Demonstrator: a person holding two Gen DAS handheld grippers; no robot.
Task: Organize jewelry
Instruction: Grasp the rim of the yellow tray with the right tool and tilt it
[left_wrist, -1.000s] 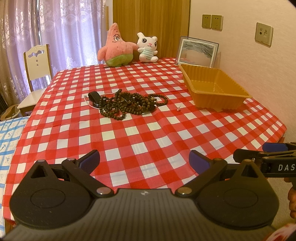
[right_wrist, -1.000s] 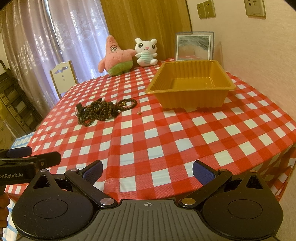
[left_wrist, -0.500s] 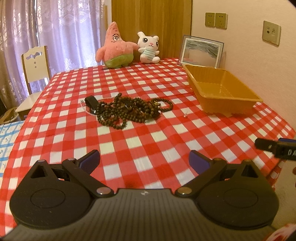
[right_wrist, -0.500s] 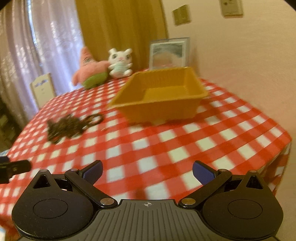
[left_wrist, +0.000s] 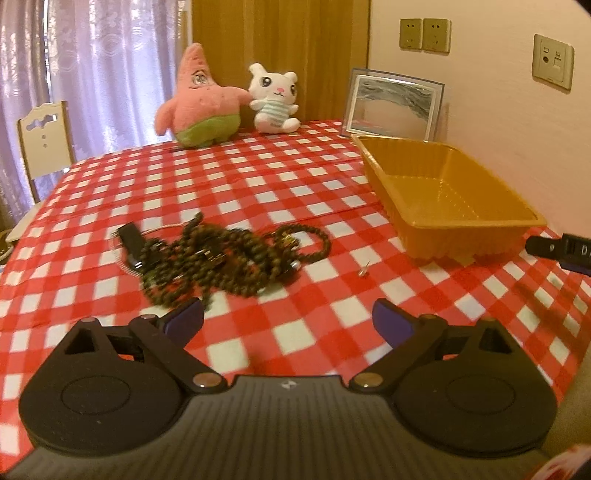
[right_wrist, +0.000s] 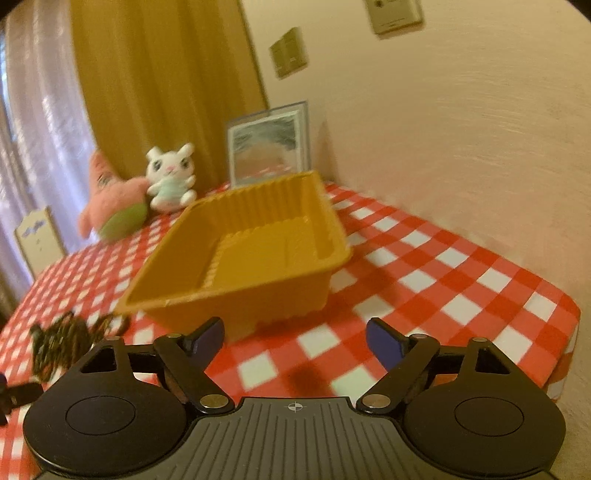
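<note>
Red-and-white checked cloth covers the table. On it, near the wall, sits an orange tray, holding nothing that shows. A tangled heap of dark bead strings lies on the cloth well left of the tray, with a small pin between them. The left gripper hovers just short of the beads, jaws spread wide, gripping nothing. The right gripper faces the tray's near wall, likewise wide apart and holding nothing.
</note>
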